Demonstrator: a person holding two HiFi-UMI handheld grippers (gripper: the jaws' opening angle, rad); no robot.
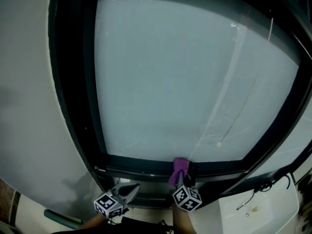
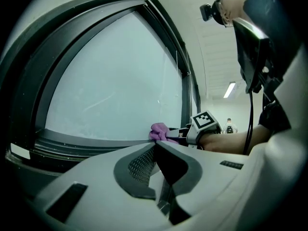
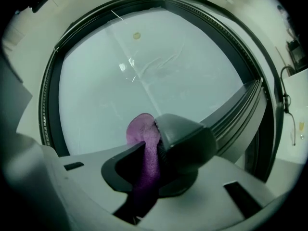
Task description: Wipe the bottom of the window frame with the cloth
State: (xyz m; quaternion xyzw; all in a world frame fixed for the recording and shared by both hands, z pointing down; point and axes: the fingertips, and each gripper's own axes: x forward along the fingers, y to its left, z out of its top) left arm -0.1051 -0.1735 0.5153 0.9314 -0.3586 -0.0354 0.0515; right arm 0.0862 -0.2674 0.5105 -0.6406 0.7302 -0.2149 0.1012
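A purple cloth [image 1: 180, 167] is pinched in my right gripper [image 1: 182, 177], which is shut on it and presses it against the dark bottom rail of the window frame [image 1: 141, 165], right of the middle. In the right gripper view the cloth [image 3: 144, 143] bulges out past the jaw tips of that gripper [image 3: 153, 129] against the frosted glass [image 3: 144, 71]. My left gripper [image 1: 130, 189] hangs just below the rail to the left, shut with nothing in it. The left gripper view shows its own tips [image 2: 155, 146] together, and the cloth [image 2: 160, 132] farther along the rail [image 2: 86, 141].
A blind cord with a small bead [image 1: 219, 144] hangs in front of the glass on the right. A white unit with a cable [image 1: 258, 211] stands at the lower right. A pale wall [image 1: 29, 106] flanks the window's left side. A person [image 2: 229, 125] stands far off.
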